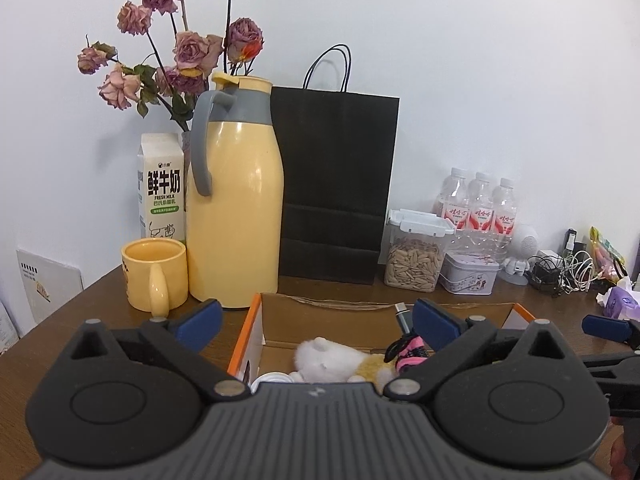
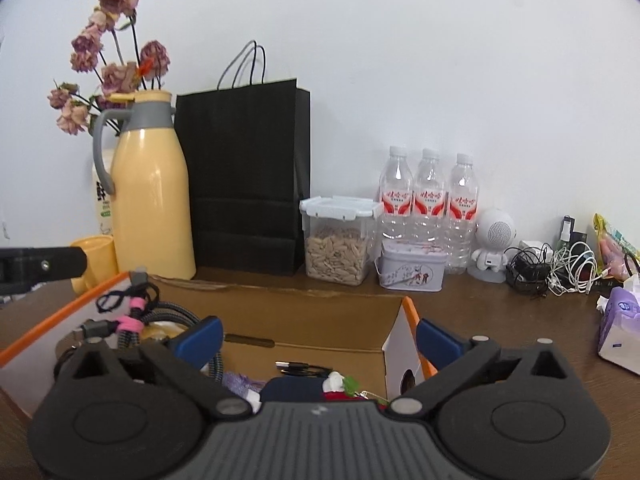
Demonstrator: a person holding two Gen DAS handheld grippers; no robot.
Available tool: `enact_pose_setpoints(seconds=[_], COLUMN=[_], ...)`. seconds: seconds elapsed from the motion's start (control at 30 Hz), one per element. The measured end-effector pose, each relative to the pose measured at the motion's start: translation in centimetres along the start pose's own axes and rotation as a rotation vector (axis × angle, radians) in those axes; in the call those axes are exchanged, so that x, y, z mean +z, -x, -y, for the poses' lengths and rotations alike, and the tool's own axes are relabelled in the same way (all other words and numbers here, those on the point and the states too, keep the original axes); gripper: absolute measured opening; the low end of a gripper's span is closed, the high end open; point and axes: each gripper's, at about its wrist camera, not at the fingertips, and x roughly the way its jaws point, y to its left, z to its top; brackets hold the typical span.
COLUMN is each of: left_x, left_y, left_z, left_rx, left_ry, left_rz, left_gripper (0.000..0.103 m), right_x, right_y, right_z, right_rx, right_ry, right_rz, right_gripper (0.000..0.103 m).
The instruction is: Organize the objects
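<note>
An open cardboard box with orange edges [image 1: 248, 328] sits on the brown table, also in the right wrist view [image 2: 408, 312]. It holds a white plush toy [image 1: 324, 362], a braided cable bundle with pink ties [image 1: 408, 350] [image 2: 132, 326], a small black cable [image 2: 300, 367] and other small items. My left gripper [image 1: 318, 322] hovers open over the box's left part, holding nothing. My right gripper [image 2: 318, 338] hovers open over the box's right part, holding nothing; one of its fingers [image 1: 604, 328] shows at the right edge of the left wrist view.
Behind the box stand a yellow mug [image 1: 154, 278], milk carton [image 1: 162, 188], yellow thermos jug [image 1: 234, 192], dried roses [image 1: 176, 48], black paper bag [image 1: 336, 184], seed container [image 2: 338, 240], tin [image 2: 412, 270], three water bottles [image 2: 430, 200], white speaker [image 2: 494, 240], tangled cables [image 2: 556, 268] and tissue pack [image 2: 622, 320].
</note>
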Motion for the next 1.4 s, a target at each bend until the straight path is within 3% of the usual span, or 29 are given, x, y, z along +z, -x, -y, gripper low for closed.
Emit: enact_pose_setpoints(seconds=[0.43,0.83,1.03,1.4], left_x=[0.0,-4.2,-6.4,-7.6], left_y=[7.5,14.5,16.4,17.8], left_z=[0.7,0.0,-0.7,-1.1], left_rx=[-0.033,-0.031,-0.029,-0.044], left_ry=[-0.084,-0.115,-0.105,-0.076], left_rz=[-0.008,-0.151,-0.218,-0.245], left_gripper=[0.103,0.103,0.103,0.103], right_x=[0.6,-2.4,-4.4,-5.6], right_y=[8.3,16.5,18.5,19.5], right_z=[-0.5,-1.8,-2.5,-3.0], right_rx=[0.034,0.069,0.058,0.061], right_ry=[0.004,-0.009,-0.023,-0.034], right_rz=[0.037,-0.080,-0.138,-0.178], right_gripper=[0.103,0.103,0.103,0.103])
